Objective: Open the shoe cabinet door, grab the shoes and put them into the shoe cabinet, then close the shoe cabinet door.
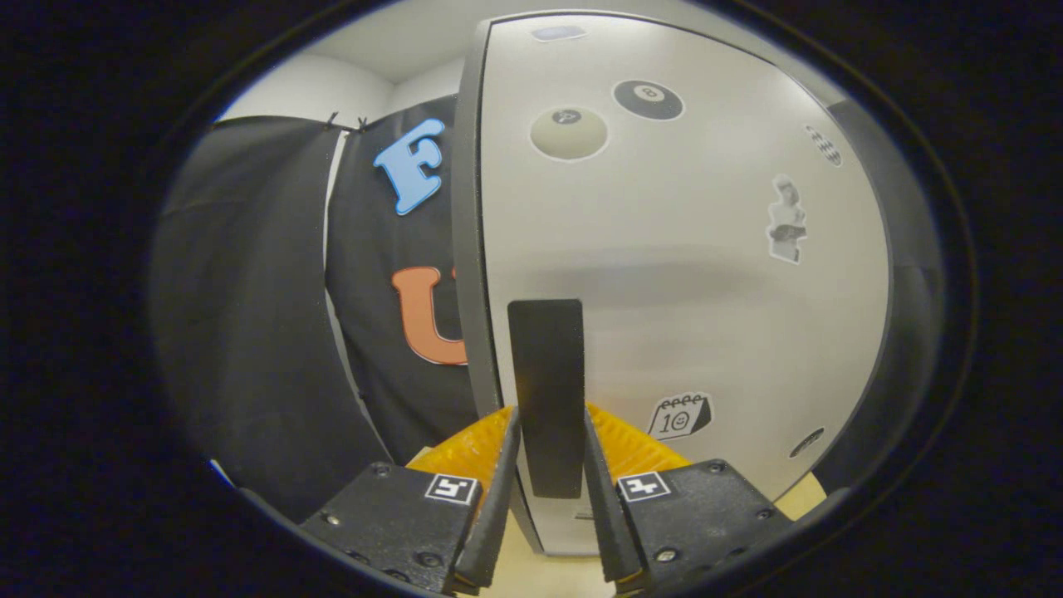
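The gripper point(551, 432) faces the shoe cabinet door point(681, 282) at close range, with the door's pale front panel rising directly ahead of the fingers. A dark, upright, rectangular handle point(545, 390) is mounted near the door's left edge, and it stands between the two fingers. The left fingertip point(508, 448) lies against the handle's left side and the right fingertip point(595, 453) lies against its right side, so the fingers are closed onto the handle with no visible gap on either side. The lower end of the handle reaches down between the finger bodies, and its upper end extends above the fingertips. The door's dark left edge point(467, 249) runs vertically just left of the handle, and the black cloth wall point(274, 332) of the booth hangs beyond that edge. Several stickers are fixed to the door panel: a black billiard-ball sticker point(648, 100) and a pale ball sticker point(569, 133) high above the handle, a figure sticker point(786, 220) well to the right, and a calendar sticker point(679, 415) just right of the right fingertip. A light-coloured surface point(540, 573) shows below the door's lower edge between the finger bodies. No shoes can be made out.
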Action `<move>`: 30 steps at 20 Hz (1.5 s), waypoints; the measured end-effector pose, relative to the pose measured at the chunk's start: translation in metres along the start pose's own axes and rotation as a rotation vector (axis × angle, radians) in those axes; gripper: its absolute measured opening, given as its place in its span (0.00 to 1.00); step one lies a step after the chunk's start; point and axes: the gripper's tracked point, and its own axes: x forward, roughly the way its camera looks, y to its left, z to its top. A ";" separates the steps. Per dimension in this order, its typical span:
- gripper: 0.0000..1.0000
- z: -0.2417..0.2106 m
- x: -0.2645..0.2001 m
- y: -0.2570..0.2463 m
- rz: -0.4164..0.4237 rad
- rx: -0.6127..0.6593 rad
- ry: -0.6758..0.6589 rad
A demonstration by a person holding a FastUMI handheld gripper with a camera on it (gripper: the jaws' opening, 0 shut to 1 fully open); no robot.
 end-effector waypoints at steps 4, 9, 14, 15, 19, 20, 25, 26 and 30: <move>0.36 -0.002 -0.003 -0.001 0.056 -0.017 0.014; 0.32 -0.007 -0.035 0.000 0.161 -0.053 0.021; 0.31 -0.011 -0.084 -0.003 0.214 -0.062 0.036; 0.30 -0.011 -0.091 -0.006 0.218 -0.059 0.032; 0.29 -0.011 -0.124 -0.025 0.208 -0.069 0.028; 0.29 -0.013 -0.134 -0.034 0.202 -0.038 0.026; 0.28 -0.016 -0.187 -0.077 0.148 -0.053 0.015; 0.27 -0.017 -0.195 -0.087 0.142 -0.051 0.017; 0.25 -0.017 -0.227 -0.132 0.107 -0.044 0.015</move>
